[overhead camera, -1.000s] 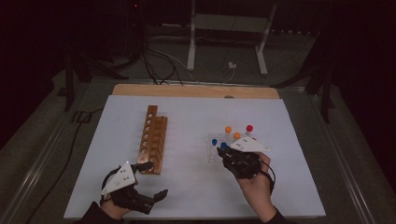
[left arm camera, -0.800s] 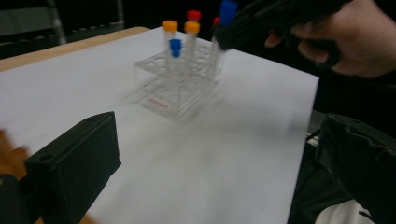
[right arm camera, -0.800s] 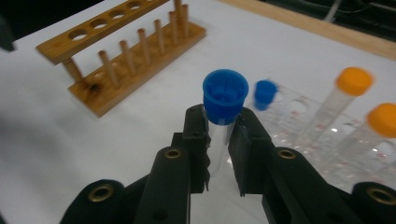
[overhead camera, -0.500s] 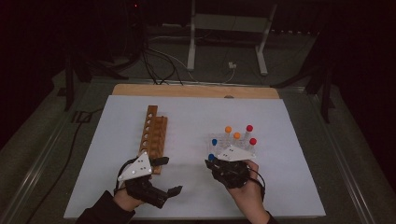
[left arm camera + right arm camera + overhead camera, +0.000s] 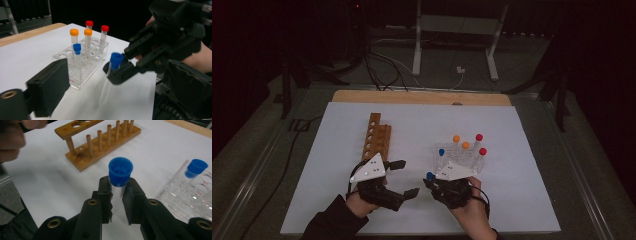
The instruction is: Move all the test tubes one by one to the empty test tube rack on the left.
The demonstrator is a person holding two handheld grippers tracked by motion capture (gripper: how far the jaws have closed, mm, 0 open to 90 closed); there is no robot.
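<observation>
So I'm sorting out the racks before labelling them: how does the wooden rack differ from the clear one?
The wooden rack is brown, opaque and holds no tubes; the clear rack is see-through plastic with five capped tubes standing in it. The wooden rack has upright pegs along one side, while the clear rack has only rows of round holes. Both sit on the white table.

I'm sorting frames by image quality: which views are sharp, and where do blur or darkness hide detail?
High view: white table mat evenly lit, surroundings nearly black. Left gripper view: clear plastic rack fairly sharp, own jaw out of focus, body of the blue-capped tube smeared below the right gripper. Right gripper view: blue cap sharp, wooden rack softer, hand blurred at top left.
</observation>
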